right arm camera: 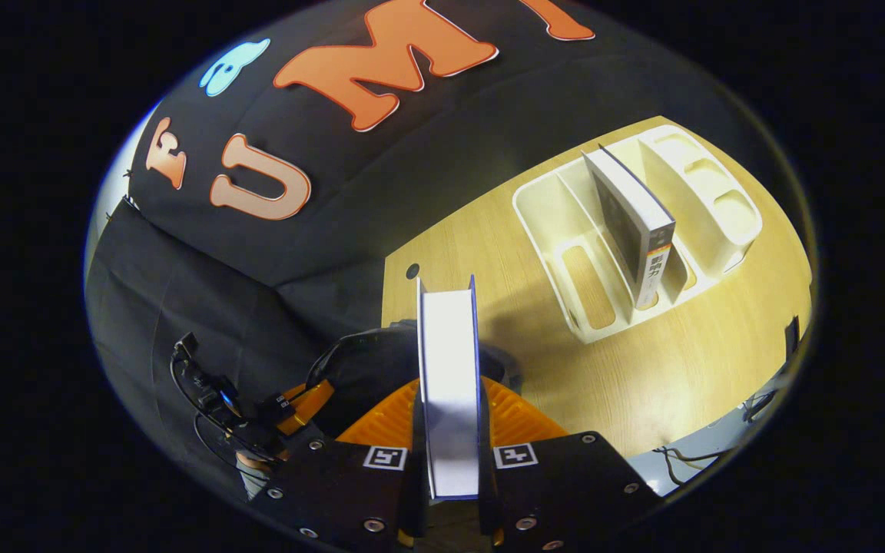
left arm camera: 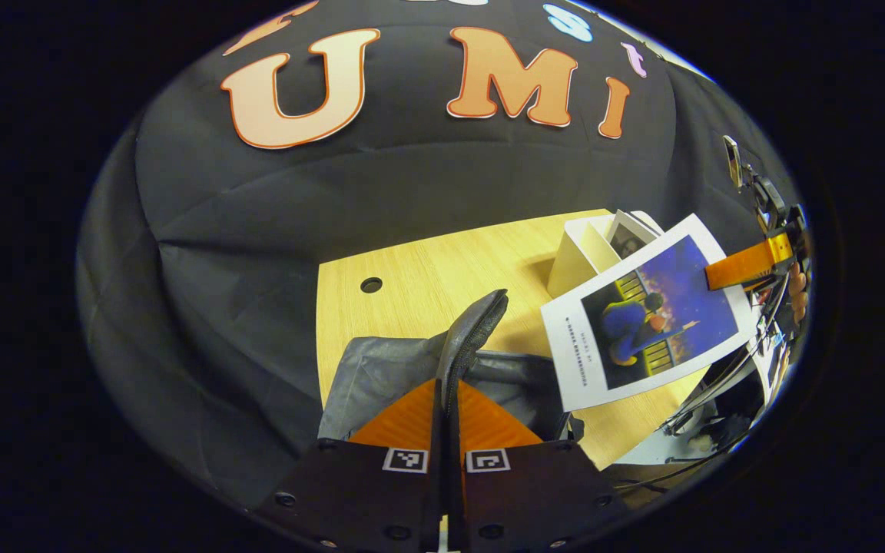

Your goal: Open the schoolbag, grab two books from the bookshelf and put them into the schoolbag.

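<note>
The right tool (right arm camera: 450,453) is clamped on a book (right arm camera: 449,384), both fingers pressing its covers, so the page edge faces the camera and the book's long axis runs straight ahead along the fingers, out over the counter (right arm camera: 681,384). Held edge-on like this, it looks ready to slide narrow end first into the bag.

The left tool (left arm camera: 446,430) is closed on a fold of the schoolbag (left arm camera: 412,369), pinching the zippered flap (left arm camera: 477,322) so it rises up and away from the fingers. This probably serves to keep the mouth of the bag lifted and open for the incoming book. The bag itself lies at the near edge of the counter.

In the left gripper view the same book (left arm camera: 646,319) hangs in the air above the counter just right of the bag, cover towards the camera, tilted, gripped at its upper right corner.

Further out stands the white bookshelf (right arm camera: 642,230), with a second book (right arm camera: 631,223) upright in a middle slot, spine towards the right tool, not yet taken.
</note>
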The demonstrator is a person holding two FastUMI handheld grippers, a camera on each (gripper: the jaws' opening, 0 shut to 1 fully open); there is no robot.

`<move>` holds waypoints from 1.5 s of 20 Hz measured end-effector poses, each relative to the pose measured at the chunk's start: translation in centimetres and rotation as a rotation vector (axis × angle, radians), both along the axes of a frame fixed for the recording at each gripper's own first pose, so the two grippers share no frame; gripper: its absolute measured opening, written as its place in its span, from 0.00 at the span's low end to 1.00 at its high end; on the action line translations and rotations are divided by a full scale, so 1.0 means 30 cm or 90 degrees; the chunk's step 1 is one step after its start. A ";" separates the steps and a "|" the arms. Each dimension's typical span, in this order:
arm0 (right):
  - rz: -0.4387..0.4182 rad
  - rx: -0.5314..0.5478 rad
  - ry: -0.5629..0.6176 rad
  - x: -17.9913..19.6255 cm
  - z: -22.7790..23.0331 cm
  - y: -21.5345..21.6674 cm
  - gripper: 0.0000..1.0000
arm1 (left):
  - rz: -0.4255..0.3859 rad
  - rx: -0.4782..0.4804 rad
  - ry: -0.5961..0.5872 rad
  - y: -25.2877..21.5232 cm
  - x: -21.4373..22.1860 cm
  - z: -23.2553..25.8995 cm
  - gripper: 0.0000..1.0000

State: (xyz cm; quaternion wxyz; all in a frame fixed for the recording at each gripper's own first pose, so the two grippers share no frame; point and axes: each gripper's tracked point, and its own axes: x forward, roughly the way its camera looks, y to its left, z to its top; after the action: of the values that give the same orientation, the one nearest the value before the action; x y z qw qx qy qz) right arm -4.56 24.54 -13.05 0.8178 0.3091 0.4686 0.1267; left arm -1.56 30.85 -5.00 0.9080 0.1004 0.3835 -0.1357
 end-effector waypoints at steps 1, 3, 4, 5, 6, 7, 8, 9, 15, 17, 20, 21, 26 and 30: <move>0.003 0.011 0.003 0.003 -0.015 0.019 0.27 | 0.004 0.001 -0.002 -0.001 0.001 0.008 0.04; 0.011 0.040 0.009 -0.006 -0.037 0.065 0.27 | 0.014 0.004 -0.006 0.006 0.003 0.014 0.04; 0.016 0.052 0.011 -0.018 -0.048 0.090 0.27 | 0.018 -0.001 -0.006 0.003 0.003 0.013 0.04; 0.021 0.064 0.013 -0.028 -0.062 0.109 0.27 | 0.024 -0.008 -0.008 -0.005 0.005 0.018 0.04; 0.023 0.075 0.019 -0.034 -0.081 0.127 0.27 | 0.029 -0.011 -0.006 -0.009 0.008 0.015 0.04; 0.024 0.088 0.026 -0.038 -0.105 0.145 0.27 | 0.035 -0.013 -0.008 -0.013 0.009 0.017 0.04; 0.023 0.101 0.033 -0.049 -0.126 0.163 0.27 | 0.037 -0.015 -0.006 -0.020 0.010 0.017 0.04; 0.024 0.115 0.040 -0.053 -0.151 0.186 0.27 | 0.040 -0.015 -0.011 -0.026 0.015 0.020 0.04; 0.028 0.145 0.063 -0.040 -0.313 0.266 0.25 | 0.060 -0.013 -0.014 -0.030 0.019 0.015 0.04; 0.018 0.176 0.072 -0.029 -0.339 0.293 0.24 | 0.069 -0.013 -0.015 -0.029 0.016 0.014 0.04; 0.005 0.219 0.080 -0.006 -0.371 0.345 0.24 | 0.076 -0.011 -0.017 -0.033 0.018 0.012 0.04; 0.001 0.228 0.082 0.006 -0.384 0.365 0.24 | 0.081 -0.009 -0.018 -0.030 0.014 0.013 0.04; -0.021 0.258 0.089 0.042 -0.445 0.474 0.25 | 0.081 0.005 -0.024 -0.048 0.008 0.003 0.04; -0.014 0.270 0.099 0.028 -0.489 0.557 0.24 | 0.085 0.001 -0.018 -0.071 0.000 -0.004 0.04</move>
State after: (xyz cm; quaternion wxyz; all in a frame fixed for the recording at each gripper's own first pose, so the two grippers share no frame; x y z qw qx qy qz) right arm -3.72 41.24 -27.73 0.6975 0.4878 0.4896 0.1895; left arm -1.56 28.72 -5.11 0.9204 0.0775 0.3763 -0.0726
